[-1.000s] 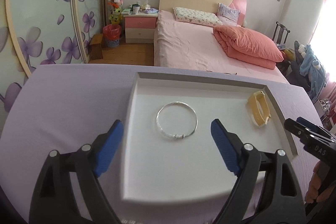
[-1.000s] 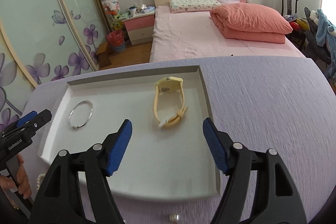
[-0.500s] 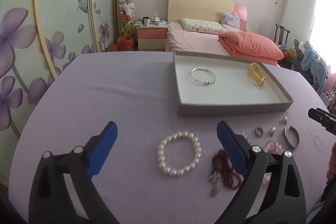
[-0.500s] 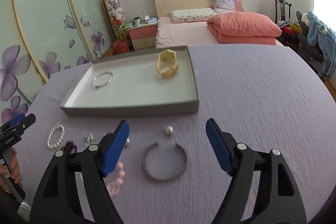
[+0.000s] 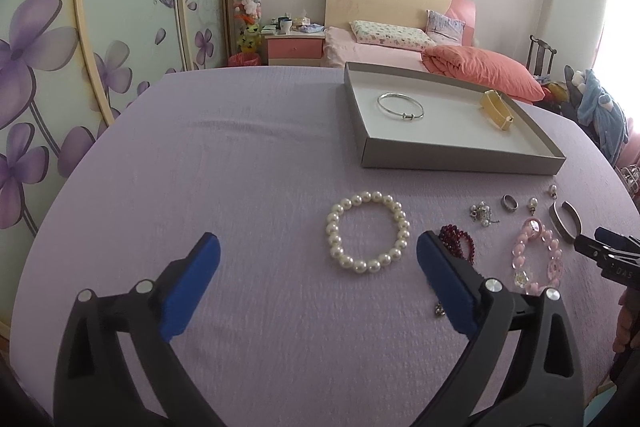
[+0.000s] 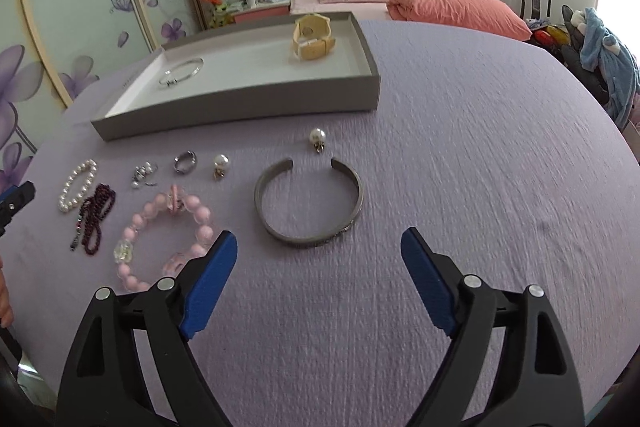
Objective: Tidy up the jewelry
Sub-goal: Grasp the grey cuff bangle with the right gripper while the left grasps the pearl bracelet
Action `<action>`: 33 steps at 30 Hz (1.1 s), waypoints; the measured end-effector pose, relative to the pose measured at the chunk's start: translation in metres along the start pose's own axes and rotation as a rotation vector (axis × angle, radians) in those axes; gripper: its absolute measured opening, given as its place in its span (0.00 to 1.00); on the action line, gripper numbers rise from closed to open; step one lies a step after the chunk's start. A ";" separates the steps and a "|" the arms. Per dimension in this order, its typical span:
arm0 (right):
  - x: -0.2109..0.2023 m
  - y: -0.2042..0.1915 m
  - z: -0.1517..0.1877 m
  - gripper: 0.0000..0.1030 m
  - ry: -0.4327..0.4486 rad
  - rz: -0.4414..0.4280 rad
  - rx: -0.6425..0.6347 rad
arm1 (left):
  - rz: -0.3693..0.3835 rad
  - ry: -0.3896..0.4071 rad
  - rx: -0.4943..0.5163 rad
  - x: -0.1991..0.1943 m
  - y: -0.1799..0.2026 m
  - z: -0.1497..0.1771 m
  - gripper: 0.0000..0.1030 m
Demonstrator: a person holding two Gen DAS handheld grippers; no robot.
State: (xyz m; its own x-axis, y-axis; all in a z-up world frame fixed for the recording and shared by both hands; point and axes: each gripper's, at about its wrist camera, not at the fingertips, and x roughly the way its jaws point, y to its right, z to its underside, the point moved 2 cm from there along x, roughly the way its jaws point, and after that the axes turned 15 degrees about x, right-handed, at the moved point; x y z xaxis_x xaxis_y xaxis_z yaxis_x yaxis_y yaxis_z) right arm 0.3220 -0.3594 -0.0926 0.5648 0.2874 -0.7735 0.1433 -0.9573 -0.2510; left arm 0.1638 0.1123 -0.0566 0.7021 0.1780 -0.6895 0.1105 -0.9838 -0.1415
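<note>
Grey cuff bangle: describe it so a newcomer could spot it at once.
Find the grey tray on the lilac tablecloth; loose jewelry lies in front of its near wall. The grey cuff bangle is the rightmost large piece, beside the pink bead bracelet. It alone is a plain metal band with a gap.

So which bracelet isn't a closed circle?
The grey metal cuff: its ring has a gap at the far side. The pearl bracelet and pink bead bracelet are full loops.
</note>
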 end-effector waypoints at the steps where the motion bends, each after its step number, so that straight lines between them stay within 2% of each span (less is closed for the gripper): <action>1: 0.003 -0.001 0.000 0.84 -0.004 0.011 0.001 | 0.000 -0.002 0.003 0.000 0.000 0.001 0.96; 5: 0.012 -0.005 0.003 0.86 -0.030 0.036 0.007 | -0.001 -0.006 0.018 0.002 0.002 0.001 0.96; 8: 0.016 -0.007 0.003 0.87 -0.018 0.075 -0.005 | -0.005 -0.012 0.027 0.004 0.004 0.002 0.96; 22: 0.025 -0.014 -0.007 0.82 -0.004 0.105 0.035 | 0.002 -0.038 0.053 0.012 0.012 0.002 0.96; 24: 0.023 -0.014 -0.007 0.74 0.009 0.097 0.027 | 0.003 -0.041 0.057 0.013 0.014 0.002 0.96; 25: 0.021 -0.014 -0.006 0.66 0.014 0.086 0.020 | 0.004 -0.042 0.058 0.014 0.015 0.002 0.96; 33: 0.014 -0.006 -0.009 0.65 0.020 0.029 0.031 | 0.010 -0.064 0.073 0.023 0.022 -0.002 0.96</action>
State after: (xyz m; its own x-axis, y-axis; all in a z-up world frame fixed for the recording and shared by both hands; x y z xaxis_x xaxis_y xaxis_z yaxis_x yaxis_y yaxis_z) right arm 0.3358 -0.3499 -0.0964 0.5843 0.2581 -0.7694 0.1010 -0.9638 -0.2467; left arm 0.1837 0.0947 -0.0742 0.6560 0.1713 -0.7351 0.0506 -0.9817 -0.1837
